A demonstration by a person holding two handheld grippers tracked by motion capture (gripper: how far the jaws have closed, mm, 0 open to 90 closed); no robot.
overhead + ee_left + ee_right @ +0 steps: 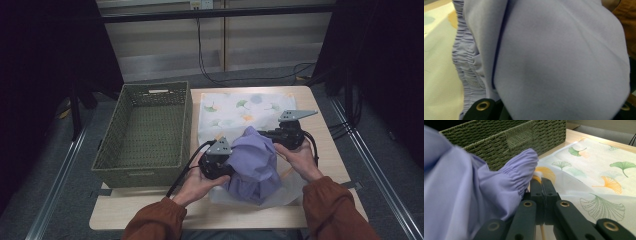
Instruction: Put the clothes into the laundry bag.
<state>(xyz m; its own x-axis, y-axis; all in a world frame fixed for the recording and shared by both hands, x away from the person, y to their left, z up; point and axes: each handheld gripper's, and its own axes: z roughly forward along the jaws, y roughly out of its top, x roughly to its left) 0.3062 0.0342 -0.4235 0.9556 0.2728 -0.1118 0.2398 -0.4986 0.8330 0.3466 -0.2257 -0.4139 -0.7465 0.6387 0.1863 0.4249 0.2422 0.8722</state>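
- You hold a lilac garment [255, 165] bunched between your two grippers, lifted a little over the near part of the patterned cloth [240, 107] spread on the tabletop [330, 150].
- Your left gripper [220, 167] sits at the garment's left side; in the left gripper view the fabric [554, 62] covers the jaws, and they appear closed on it, though the contact itself is hidden.
- Your right gripper [280, 137] is at the garment's upper right. In the right gripper view its jaws are pressed fully together, tips touching, with the gathered elastic cuff [520, 173] lying just beside and against them; whether a fold of it is pinched between them I cannot tell.
- The green woven basket [145, 132] stands to the left of the cloth, just beside it, with nothing in it.
- My reading of progress: the garment is gathered into a bundle and off the cloth, so pick-up is done; if it is bound for the basket, the move across and the release are left.
- The garment is a rounded lump, so it has no clear point. Its longer axis runs from the far cuff near your right gripper down toward you, slightly slanted, with the bulk hanging at the near end.
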